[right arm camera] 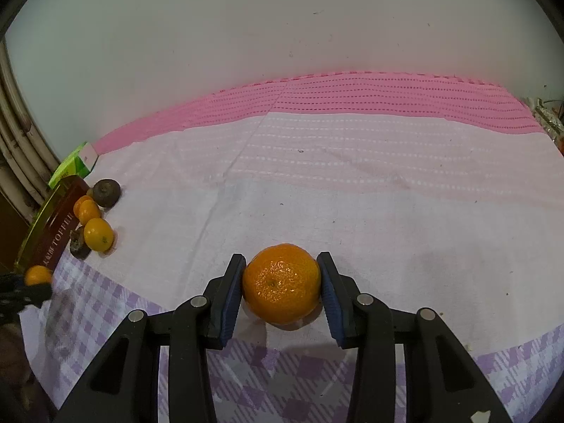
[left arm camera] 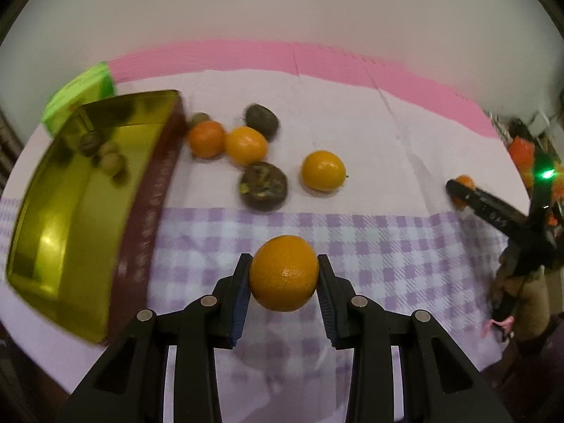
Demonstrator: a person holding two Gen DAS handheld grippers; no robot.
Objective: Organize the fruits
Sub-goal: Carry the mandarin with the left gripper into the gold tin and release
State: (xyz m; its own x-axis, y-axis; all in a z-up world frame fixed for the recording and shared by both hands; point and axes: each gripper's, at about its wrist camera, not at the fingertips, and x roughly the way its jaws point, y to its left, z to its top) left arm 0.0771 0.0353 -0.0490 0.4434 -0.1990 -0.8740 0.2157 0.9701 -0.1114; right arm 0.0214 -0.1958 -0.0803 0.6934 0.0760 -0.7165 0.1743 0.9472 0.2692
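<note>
My left gripper (left arm camera: 284,275) is shut on an orange (left arm camera: 284,273) and holds it above the checked cloth. A gold tin (left arm camera: 70,190) with a dark red side lies to its left, holding a few small brown fruits (left arm camera: 105,151). Three oranges (left arm camera: 245,145) and two dark brown fruits (left arm camera: 263,185) lie on the cloth beside the tin. My right gripper (right arm camera: 281,283) is shut on a second orange (right arm camera: 281,283), low over the white cloth at the right. It also shows in the left wrist view (left arm camera: 461,190). The tin (right arm camera: 53,225) shows at the far left of the right wrist view.
A green box (left arm camera: 81,95) stands behind the tin by the wall. The table carries a white, pink and purple checked cloth (right arm camera: 352,183). Clutter sits past the table's right edge (left arm camera: 528,162). The left gripper with its orange (right arm camera: 37,275) shows at the left edge.
</note>
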